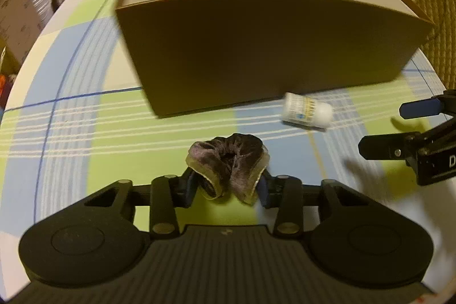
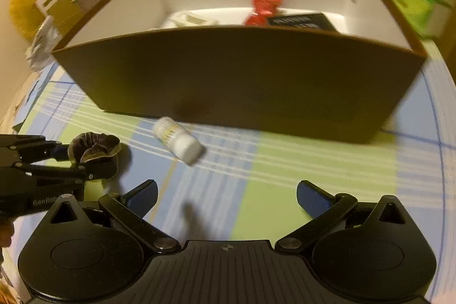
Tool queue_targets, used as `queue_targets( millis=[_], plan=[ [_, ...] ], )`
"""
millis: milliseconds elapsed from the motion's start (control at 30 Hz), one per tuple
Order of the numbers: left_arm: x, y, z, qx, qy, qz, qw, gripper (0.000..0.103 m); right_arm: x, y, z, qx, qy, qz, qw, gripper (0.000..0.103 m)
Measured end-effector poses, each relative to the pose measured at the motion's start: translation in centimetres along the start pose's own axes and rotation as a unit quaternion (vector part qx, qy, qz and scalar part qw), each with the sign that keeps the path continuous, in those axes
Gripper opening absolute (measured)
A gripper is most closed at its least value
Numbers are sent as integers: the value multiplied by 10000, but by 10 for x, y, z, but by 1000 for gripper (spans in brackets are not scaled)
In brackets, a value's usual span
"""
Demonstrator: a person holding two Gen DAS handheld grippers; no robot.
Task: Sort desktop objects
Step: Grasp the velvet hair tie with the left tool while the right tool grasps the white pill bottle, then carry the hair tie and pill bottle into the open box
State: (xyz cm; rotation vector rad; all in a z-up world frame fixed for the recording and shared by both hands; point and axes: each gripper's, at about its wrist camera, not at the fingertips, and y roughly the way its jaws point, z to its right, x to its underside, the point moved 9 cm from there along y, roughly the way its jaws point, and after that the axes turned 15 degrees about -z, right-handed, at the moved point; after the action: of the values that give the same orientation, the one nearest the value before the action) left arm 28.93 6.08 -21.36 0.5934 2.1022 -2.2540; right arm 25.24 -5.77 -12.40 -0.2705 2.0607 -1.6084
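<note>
In front of the brown box (image 2: pixel 236 81), on the checked tablecloth (image 1: pixel 85 110), the left gripper (image 1: pixel 228 184) has its jaws closed on a dark velvet scrunchie (image 1: pixel 228 164), pinched between both pads. The right gripper (image 2: pixel 226 197) hangs with jaws spread wide and nothing between them. A small white bottle (image 2: pixel 179 140) lies on its side just before the box's front wall. Inside the box sit a red wrapper (image 2: pixel 263 9) and a black packet (image 2: pixel 299 20).

Both wrist cams sit low over the tabletop (image 1: pixel 85 110), facing the brown box (image 1: pixel 270 47) up close. Left cam looks from its left, right cam more centred. Shared: box front, small white bottle (image 2: pixel 179 140), each other's gripper.
</note>
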Motion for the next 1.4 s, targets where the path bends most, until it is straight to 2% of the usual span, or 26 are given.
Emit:
queue_targets(
  millis=[200,233,300,433,567,633,700,767,933,1033,1167,1400],
  plan=[
    [-1,-4,-33,-281,-293,56,9992,32,-17,9,-26,-106,-517,242,9983,98],
    [0,-5,-38,-296,-353,56,9989,31,-20,11,-31,-109,-634,276,9975,94],
    [1,-7,-46,-312,-433,50,9986,31,-25,17,-40,-108,-856,328,9957,79],
    [4,-8,-48,-300,-486,37,9984,32,-32,28,-50,-53,-1171,441,9921,68],
    [4,-8,-45,-296,-454,33,9985,34,-37,40,-56,-6,-1296,386,9908,51],
    [3,-9,-45,-273,-460,53,9986,37,-38,45,-56,49,-1351,340,9902,41],
    [1,-10,-43,-259,-451,91,9986,43,-37,47,-55,77,-1373,317,9900,25],
    [-1,-11,-43,-258,-454,152,9985,47,-34,45,-50,39,-1354,297,9903,25],
    [-6,-7,-40,-222,-464,164,9985,46,-26,41,-41,-6,-1188,220,9927,24],
    [-6,-4,-38,-259,-405,134,9988,34,-20,37,-36,-33,-1061,148,9942,24],
    [-4,-7,-36,-249,-350,142,9990,26,-12,30,-28,-128,-832,24,9964,24],
    [1,-17,-23,-151,-188,148,9996,22,2,14,-24,-231,-540,-73,9982,24]
  ],
)
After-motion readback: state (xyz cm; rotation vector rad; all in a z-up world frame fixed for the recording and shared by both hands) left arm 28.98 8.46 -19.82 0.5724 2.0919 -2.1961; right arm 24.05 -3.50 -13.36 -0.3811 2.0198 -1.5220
